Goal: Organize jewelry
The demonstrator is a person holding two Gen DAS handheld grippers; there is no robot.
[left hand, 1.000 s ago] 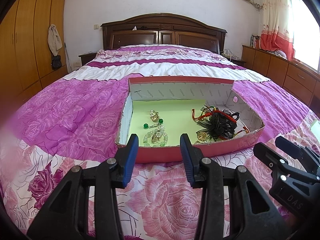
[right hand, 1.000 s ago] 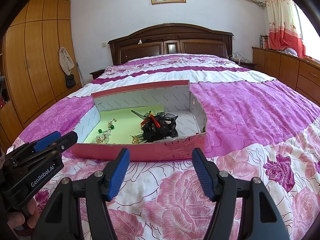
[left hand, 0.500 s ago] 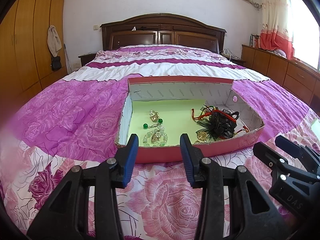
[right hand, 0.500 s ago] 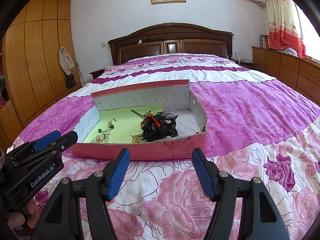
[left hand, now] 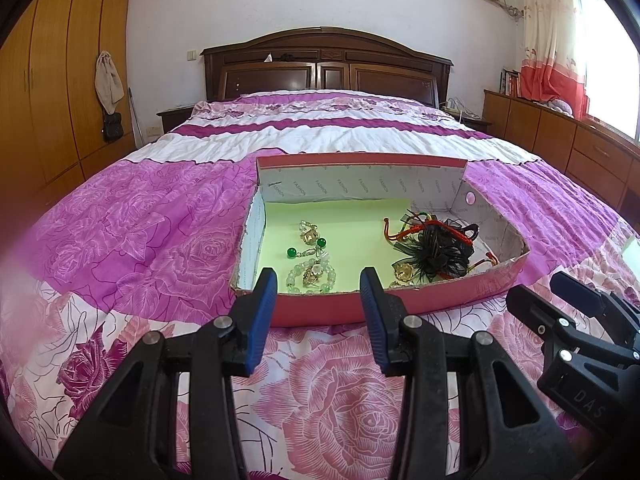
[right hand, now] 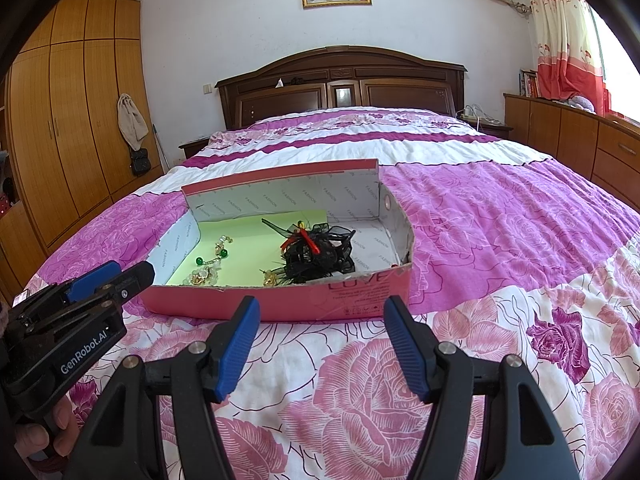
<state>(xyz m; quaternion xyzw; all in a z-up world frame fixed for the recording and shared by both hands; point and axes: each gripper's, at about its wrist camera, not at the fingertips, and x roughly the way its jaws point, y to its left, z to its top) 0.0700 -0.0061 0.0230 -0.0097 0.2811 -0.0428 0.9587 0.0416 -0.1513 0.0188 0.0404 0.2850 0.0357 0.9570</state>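
Jewelry sat inside an open pink box [left hand: 400,304] on the bed [left hand: 132,240]: a bead-and-gold cluster [left hand: 310,258] at the left on green paper [left hand: 352,224], and a black feathery tangle with red cords [left hand: 438,250] at the right. Both grippers, left [left hand: 318,314] and right [right hand: 320,344], hovered before the near wall, fingers apart and empty; whether sorting was starting or finished could not be judged. Any reach would have to clear that low near wall; the bed around the box lay open.
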